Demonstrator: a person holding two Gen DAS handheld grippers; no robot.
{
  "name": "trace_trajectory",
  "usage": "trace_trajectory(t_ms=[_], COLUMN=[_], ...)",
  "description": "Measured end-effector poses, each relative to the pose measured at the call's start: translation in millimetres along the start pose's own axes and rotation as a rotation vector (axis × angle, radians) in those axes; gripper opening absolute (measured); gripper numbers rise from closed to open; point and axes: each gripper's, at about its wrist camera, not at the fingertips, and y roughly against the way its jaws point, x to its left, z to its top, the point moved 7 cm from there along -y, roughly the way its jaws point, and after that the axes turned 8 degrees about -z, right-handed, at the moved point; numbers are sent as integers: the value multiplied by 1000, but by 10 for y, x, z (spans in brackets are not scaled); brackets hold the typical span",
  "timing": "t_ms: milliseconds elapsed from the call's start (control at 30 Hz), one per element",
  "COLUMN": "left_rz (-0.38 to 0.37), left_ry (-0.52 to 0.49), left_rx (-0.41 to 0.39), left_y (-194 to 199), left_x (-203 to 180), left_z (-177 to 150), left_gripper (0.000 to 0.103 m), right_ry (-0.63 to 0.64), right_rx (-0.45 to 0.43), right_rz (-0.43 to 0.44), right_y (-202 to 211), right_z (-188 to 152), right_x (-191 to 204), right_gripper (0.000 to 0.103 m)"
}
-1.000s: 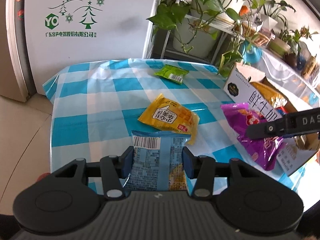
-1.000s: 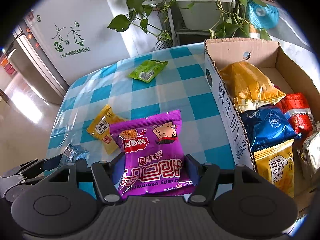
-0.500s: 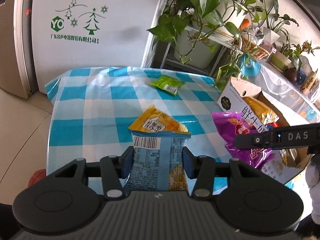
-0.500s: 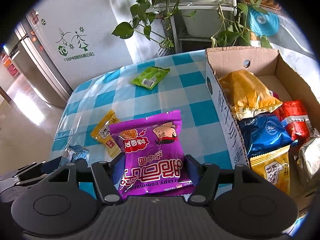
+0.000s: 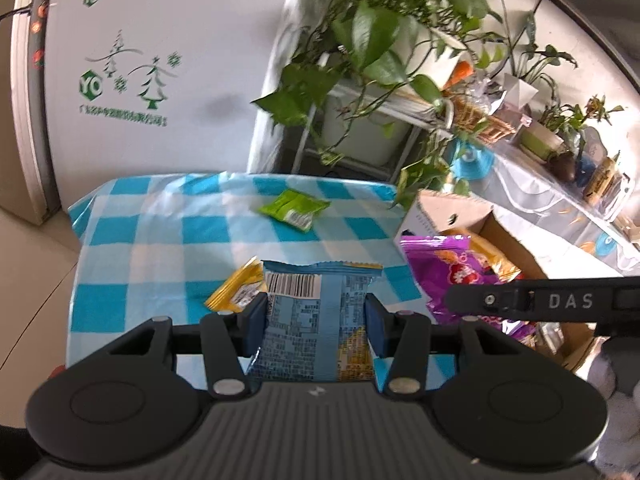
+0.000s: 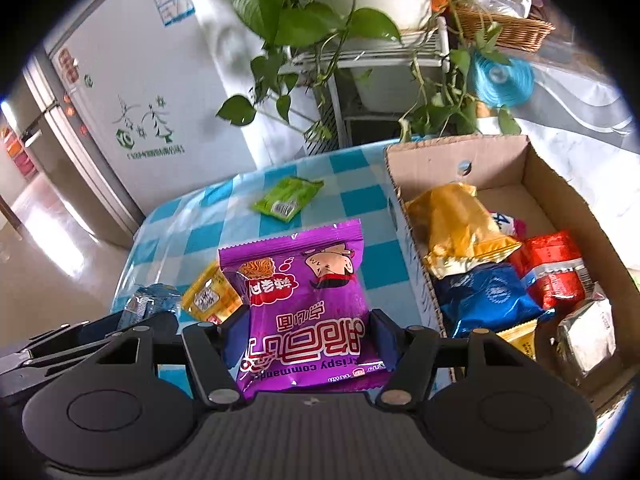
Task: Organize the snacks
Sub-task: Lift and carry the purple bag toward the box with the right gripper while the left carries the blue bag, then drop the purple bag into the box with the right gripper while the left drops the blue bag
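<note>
In the right wrist view the right tongs (image 6: 306, 334) pinch a purple crinkly snack packet (image 6: 300, 300), its long axis running up the frame; the open brown cardboard box (image 6: 540, 168) of snacks fills the right half, just beside it. The left tongs (image 5: 316, 320) pinch a light-blue foil snack packet (image 5: 316, 320) above the checked bench (image 5: 132, 240); there the box sits at centre right, beyond the purple packet.
</note>
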Motion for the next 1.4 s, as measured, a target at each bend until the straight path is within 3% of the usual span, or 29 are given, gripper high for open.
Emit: trace_trajectory(t_ms=[533, 733, 933, 1167, 1400], left_rz=[-59, -94, -139, -190, -216], left_ry=[-36, -51, -69, -81, -91], left_rx=[-23, -33, -28, -6, 49], left_y=[-103, -167, -304, -579, -842], left_x=[-525, -760, -1042, -1393, -1622], left_z=[217, 344, 454, 560, 408], left_gripper=[49, 49, 49, 49, 49], right_ry=[-29, -67, -154, -314, -416], right_rx=[-81, -147, -204, -195, -189], right_rz=[-24, -30, -70, -120, -165], right_y=[213, 417, 615, 617, 595], right_z=[159, 313, 450, 458, 409], right_x=[-277, -548, -1028, -1504, -1722], right_gripper=[69, 69, 69, 69, 69])
